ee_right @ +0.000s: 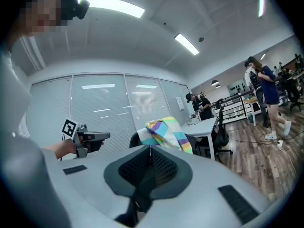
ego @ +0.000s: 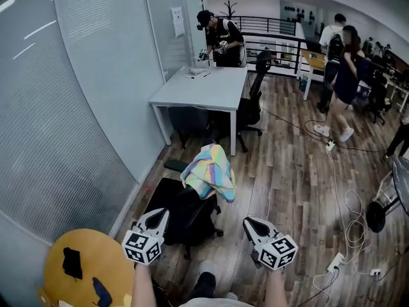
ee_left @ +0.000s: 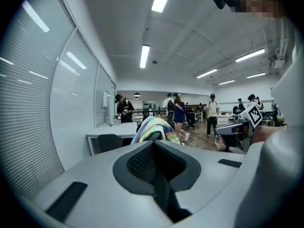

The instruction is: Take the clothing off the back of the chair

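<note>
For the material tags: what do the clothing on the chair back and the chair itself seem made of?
The clothing: soft matte fabric in pastel stripes; it drapes in folds over the backrest. The chair: black, matte, probably fabric or mesh upholstery, too dark to tell.

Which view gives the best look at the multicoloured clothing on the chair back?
The head view: the clothing shows from above, draped over the black chair. Both gripper views show only its upper part, with the lower part hidden.

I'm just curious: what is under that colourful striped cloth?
A black office chair. The cloth hangs over its backrest and covers the top of it. The seat shows.
</note>
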A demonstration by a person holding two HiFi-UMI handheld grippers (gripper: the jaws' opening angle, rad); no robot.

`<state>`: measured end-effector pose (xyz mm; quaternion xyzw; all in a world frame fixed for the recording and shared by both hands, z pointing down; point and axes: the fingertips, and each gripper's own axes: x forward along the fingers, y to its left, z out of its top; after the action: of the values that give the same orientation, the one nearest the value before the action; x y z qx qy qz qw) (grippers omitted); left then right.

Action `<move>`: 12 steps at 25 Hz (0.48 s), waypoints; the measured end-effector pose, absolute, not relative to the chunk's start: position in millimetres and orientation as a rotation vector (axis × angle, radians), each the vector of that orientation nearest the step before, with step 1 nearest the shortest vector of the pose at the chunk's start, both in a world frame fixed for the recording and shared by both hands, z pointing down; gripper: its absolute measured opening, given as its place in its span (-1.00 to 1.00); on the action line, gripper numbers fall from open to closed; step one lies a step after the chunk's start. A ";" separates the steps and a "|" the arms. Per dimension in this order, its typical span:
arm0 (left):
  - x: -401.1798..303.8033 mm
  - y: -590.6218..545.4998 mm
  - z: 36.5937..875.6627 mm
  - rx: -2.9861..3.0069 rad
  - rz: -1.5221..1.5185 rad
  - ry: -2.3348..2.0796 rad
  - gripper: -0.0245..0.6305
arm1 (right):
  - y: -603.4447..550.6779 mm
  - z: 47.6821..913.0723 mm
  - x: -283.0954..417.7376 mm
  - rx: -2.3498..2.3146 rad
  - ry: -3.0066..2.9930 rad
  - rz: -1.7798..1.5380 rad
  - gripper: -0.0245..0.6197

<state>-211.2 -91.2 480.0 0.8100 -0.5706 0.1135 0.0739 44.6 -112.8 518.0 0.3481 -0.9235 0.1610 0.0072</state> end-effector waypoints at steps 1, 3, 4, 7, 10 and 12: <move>-215.7 -105.7 480.3 2.454 0.348 -1.685 -0.84 | -122.7 516.2 37.8 1.071 -2.888 0.486 -0.85; -222.5 -132.7 482.0 2.498 0.355 -1.624 -0.84 | -141.8 513.8 23.2 1.035 -2.882 0.446 -0.84; -225.4 -145.5 483.1 2.518 0.358 -1.593 -0.84 | -151.6 512.6 15.8 1.019 -2.878 0.427 -0.84; -233.7 -183.4 490.2 2.566 0.382 -1.501 -0.83 | -181.6 510.1 -4.3 0.987 -2.865 0.394 -0.84; -239.2 -217.2 499.6 2.604 0.384 -1.406 -0.83 | -207.7 510.8 -16.2 0.982 -2.854 0.387 -0.84; -240.7 -235.5 504.7 2.626 0.368 -1.336 -0.83 | -219.3 511.9 -21.1 0.979 -2.843 0.377 -0.83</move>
<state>-240.7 -235.5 504.7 0.8811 -0.4484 0.1234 0.0861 -21.1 -219.3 511.9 0.3226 -0.9367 0.1243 0.0557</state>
